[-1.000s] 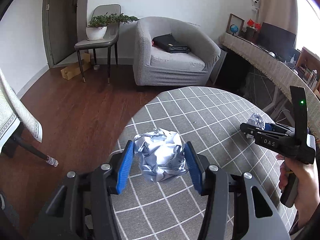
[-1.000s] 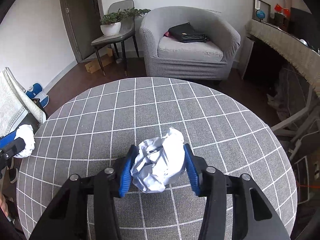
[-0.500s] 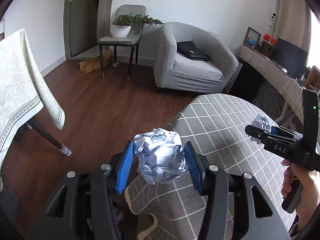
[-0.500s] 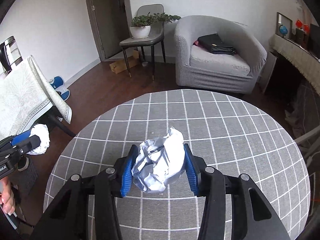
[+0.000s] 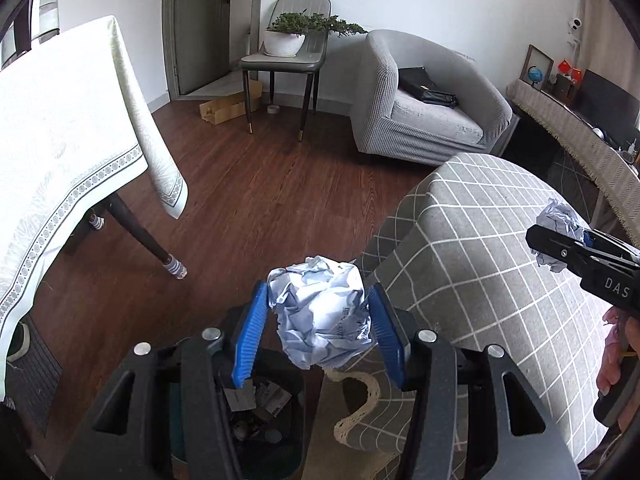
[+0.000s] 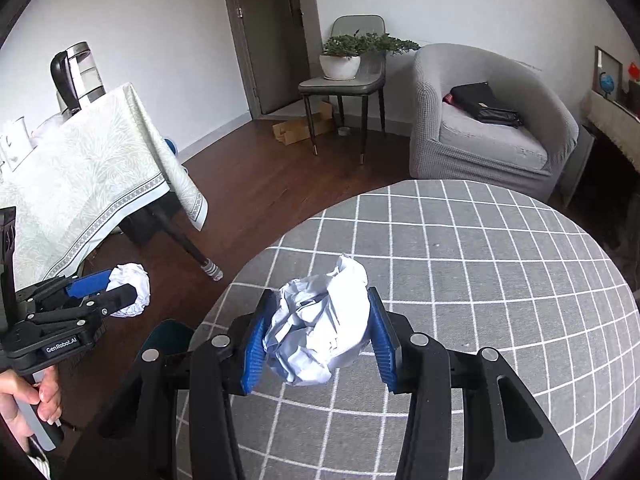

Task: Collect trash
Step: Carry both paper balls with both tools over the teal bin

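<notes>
Crumpled white paper ball (image 5: 322,312) clenched between blue pads of left gripper (image 5: 320,326), lower centre of frame, above dark trash bin (image 5: 276,404). Second paper ball (image 6: 320,328) gripped by right gripper (image 6: 318,336) over checked tablecloth (image 6: 500,260). Release best made once ball is centred over bin mouth. Bin contents shown only in left view; right view shows just bin rim, lower left.

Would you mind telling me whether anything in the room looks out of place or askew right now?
A flattened cardboard box lies on the wooden floor beneath the chair that holds a potted plant on its seat, an odd place for a plant. A black bag lies on the armchair. Nothing looks spilled or damaged.
</notes>
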Motion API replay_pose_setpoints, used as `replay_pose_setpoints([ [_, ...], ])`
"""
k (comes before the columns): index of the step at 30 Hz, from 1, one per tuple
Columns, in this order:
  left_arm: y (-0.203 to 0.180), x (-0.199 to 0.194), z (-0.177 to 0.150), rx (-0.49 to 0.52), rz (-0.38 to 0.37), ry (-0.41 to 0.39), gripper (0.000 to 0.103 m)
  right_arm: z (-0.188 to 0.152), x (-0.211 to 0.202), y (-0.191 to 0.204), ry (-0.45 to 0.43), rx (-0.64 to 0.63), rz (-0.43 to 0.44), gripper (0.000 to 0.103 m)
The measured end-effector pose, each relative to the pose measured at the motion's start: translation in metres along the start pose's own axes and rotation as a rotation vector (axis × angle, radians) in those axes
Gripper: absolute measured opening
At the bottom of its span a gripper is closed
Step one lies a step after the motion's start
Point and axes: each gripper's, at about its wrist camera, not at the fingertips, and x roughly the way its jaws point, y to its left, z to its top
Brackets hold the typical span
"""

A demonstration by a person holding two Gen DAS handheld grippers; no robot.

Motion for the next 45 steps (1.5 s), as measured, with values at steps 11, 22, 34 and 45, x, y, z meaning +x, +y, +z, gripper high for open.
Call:
replay_pose_setpoints([
  [11, 0.025, 0.008, -0.038, 0.018, 0.049, 0.065, 0.054, -0.015, -0.004, 0.043, 0.002, -0.025, 0.093, 0.046],
  [22, 0.070, 0.040, -0.062, -0.031, 0.073, 0.166, 0.054, -0.013, 0.008, 0.075, 0.012, -0.045, 0.151, 0.046],
  [34, 0.110, 0.077, -0.086, -0.079, 0.100, 0.287, 0.054, -0.011, 0.027, 0.110, 0.038, -0.069, 0.192, 0.046],
  [45, 0.126, 0.100, -0.112, -0.084, 0.111, 0.384, 0.055, -0.014, 0.044, 0.129, 0.078, -0.093, 0.199, 0.046],
])
